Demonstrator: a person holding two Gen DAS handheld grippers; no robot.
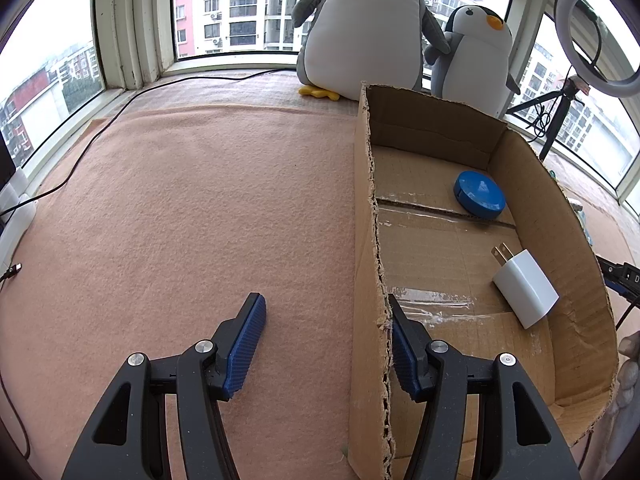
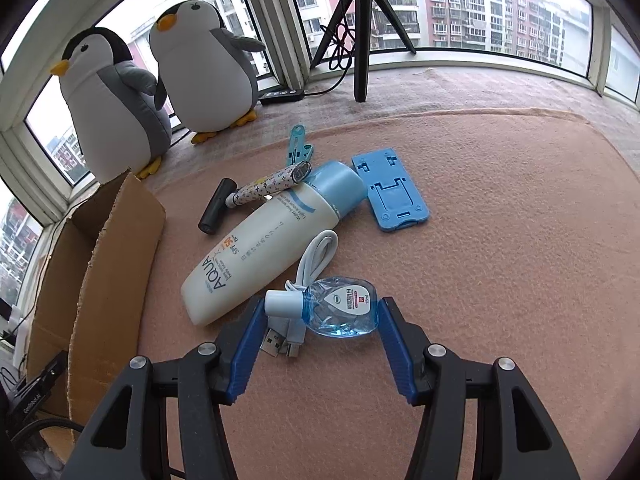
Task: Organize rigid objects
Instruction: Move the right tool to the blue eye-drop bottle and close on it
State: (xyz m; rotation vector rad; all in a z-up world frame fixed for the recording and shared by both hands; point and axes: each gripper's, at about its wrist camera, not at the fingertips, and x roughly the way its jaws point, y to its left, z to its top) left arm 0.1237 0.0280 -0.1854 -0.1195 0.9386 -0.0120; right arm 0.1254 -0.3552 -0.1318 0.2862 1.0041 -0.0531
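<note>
In the right wrist view a small clear blue bottle [image 2: 340, 312] with a white cap lies on the pink mat, partly over a white USB cable [image 2: 316, 260]. My right gripper [image 2: 323, 307] is open with the bottle lying crosswise between its fingers, both pads close to its ends. Behind it lie a white AQUA lotion bottle [image 2: 256, 248], a patterned razor with a black head [image 2: 268, 188], a blue phone stand [image 2: 390, 190] and a teal clip [image 2: 298, 146]. My left gripper [image 1: 325, 302] is open and empty, straddling the left wall of the cardboard box [image 1: 370, 240], which holds a blue round case [image 1: 479, 194] and a white charger plug [image 1: 524, 288].
Two plush penguins [image 2: 160, 80] stand by the window behind the cardboard box [image 2: 112, 248]. A black tripod [image 2: 360, 32] and a power strip [image 2: 282, 96] sit at the back. A ring light [image 1: 596, 36] and a black cable [image 1: 120, 108] show in the left view.
</note>
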